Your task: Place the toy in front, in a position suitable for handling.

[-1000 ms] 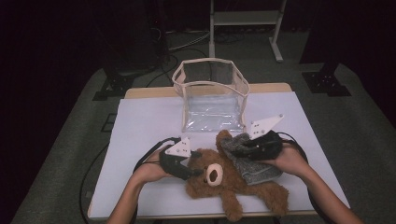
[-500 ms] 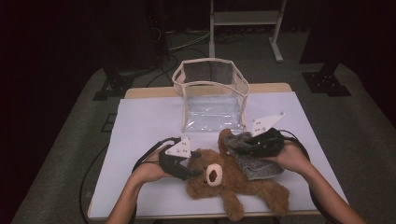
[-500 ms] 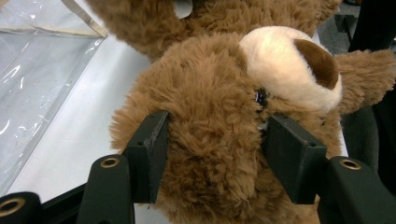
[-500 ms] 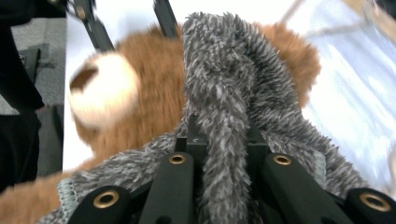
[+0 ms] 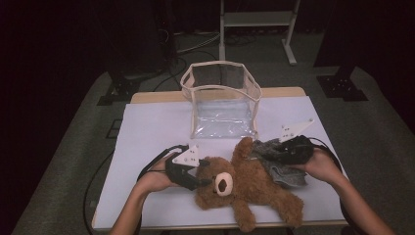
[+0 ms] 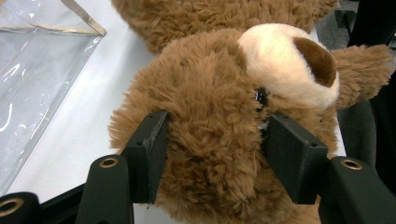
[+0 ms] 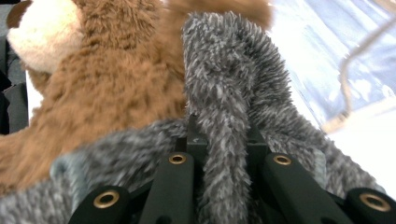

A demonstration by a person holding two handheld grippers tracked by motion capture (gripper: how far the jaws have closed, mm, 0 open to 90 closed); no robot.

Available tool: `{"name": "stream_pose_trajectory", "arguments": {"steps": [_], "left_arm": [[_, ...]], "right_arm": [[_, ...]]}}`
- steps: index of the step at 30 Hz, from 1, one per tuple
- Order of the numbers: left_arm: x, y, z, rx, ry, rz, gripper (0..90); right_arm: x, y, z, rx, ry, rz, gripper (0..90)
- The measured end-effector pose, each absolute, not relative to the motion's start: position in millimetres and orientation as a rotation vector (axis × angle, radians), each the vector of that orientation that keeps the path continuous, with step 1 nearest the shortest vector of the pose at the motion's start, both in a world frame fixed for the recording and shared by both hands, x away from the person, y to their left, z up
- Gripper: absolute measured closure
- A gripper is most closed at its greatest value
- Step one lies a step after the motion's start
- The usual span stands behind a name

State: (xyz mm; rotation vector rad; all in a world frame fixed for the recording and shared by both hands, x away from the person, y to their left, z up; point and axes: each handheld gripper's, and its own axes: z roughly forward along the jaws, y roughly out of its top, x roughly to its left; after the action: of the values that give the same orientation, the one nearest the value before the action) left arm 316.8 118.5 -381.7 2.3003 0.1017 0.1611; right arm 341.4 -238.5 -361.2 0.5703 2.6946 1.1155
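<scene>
The left claw [image 6: 212, 140] clamps the teddy bear's head [image 6: 219, 116] (pads sunk in fur); the right claw [image 7: 224, 135] pinches the grey fleece cloth [image 7: 233, 84].

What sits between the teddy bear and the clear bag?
Bare white table: in the high view the teddy bear reaches its raised paw toward the clear bag, and nothing lies between them.

White-topped rectangular table [image 5: 147, 132] carries clear plastic beige-trimmed bag [image 5: 222, 105], brown plush teddy bear [image 5: 254, 183], grey fuzzy cloth [image 5: 284, 171].
</scene>
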Motion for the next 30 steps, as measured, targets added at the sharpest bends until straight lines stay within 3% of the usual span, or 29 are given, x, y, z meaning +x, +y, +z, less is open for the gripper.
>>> {"name": "stream_pose_trajectory", "arguments": {"steps": [7,12,24,30], "left_arm": [[320,115,-380,2.310,0.104,0.159,40.6],[318,118,-381,2.311,0.104,0.157,40.6],[319,119,-382,2.300,0.117,0.156,40.5],[320,117,-380,2.316,0.126,0.169,38.9]], "right_arm": [[332,-214,-343,0.439,2.683,1.253,78.3],[335,-190,-352,0.372,2.735,1.191,78.3],[328,-256,-369,0.625,2.663,1.277,78.3],[316,-229,-352,0.472,2.669,1.328,78.2]]}}
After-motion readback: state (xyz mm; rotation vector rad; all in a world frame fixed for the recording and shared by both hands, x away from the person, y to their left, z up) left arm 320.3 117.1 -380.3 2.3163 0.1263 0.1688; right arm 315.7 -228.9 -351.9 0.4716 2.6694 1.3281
